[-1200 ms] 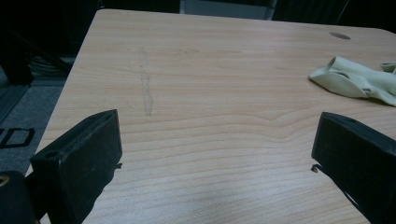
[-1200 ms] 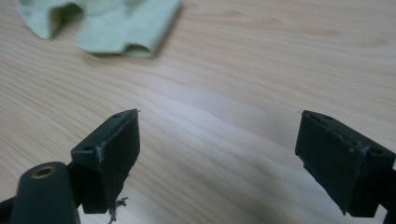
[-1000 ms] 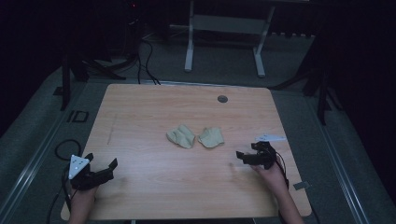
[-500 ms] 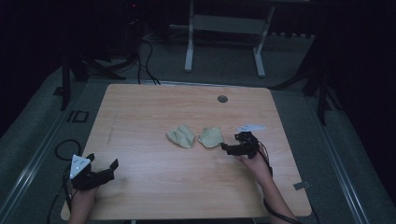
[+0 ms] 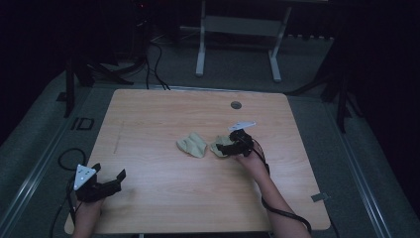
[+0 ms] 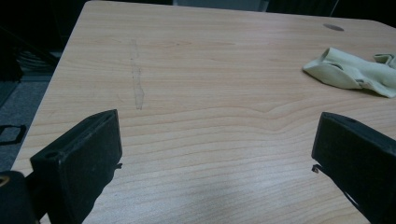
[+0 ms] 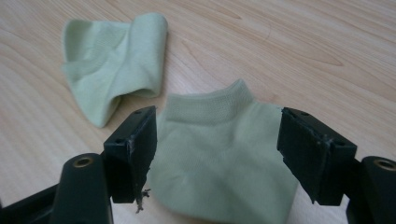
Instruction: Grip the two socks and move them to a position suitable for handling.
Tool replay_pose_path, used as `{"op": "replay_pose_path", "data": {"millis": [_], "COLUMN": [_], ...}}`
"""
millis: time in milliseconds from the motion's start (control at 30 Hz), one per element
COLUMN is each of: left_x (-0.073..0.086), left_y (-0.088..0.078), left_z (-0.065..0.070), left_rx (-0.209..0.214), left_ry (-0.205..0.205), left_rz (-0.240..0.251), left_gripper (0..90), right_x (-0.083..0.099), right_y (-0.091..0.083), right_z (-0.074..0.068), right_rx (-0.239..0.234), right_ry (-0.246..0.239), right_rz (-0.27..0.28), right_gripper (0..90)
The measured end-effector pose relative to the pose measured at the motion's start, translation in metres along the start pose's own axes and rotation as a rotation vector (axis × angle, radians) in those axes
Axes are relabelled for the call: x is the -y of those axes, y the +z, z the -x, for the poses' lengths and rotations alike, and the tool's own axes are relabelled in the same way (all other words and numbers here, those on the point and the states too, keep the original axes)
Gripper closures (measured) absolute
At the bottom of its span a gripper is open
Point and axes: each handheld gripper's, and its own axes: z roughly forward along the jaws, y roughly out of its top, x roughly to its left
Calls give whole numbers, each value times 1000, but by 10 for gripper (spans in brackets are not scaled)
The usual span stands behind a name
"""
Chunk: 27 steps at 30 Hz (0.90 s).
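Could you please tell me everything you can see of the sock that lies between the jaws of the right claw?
The near sock is pale green, a soft knit with a ribbed cuff at its far edge. It lies flat, slightly rumpled, on the wooden table, apart from the crumpled second sock. The right claw straddles it; its jaws have just been closing, but a gap shows beside each pad, so it isn't gripped yet.

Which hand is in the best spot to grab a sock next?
Right. The right tongs, which have just been closing, straddle the near sock without pinching it yet. The left tongs sit open at the table's near corner.
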Motion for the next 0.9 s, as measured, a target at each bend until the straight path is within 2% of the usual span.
{"op": "replay_pose_path", "data": {"millis": [200,300,367,433,667,700,800,900], "left_x": [0,0,0,0,0,0,0,0], "left_y": [0,1,1,1,1,1,2,2], "left_z": [0,0,0,1,1,1,0,0], "left_rx": [1,2,2,1,2,3,5,5], "left_ry": [0,3,3,4,3,3,4,4], "left_rz": [-5,-7,-8,-10,-11,-11,-12,-12], "left_gripper": [17,17,17,17,17,17,17,17], "right_x": [1,8,10,10,0,-1,-4,-8], "right_y": [16,24,24,23,22,23,23,22], "right_z": [2,2,2,1,-3,-3,-5,-8], "right_rx": [35,48,52,59,47,47,43,61], "right_ry": [-4,-19,-20,-16,-28,-32,-36,-50], "right_rz": [-28,-68,-53,-60,-125,-132,-152,-164], "right_gripper": [316,314,331,353,640,714,812,836]}}
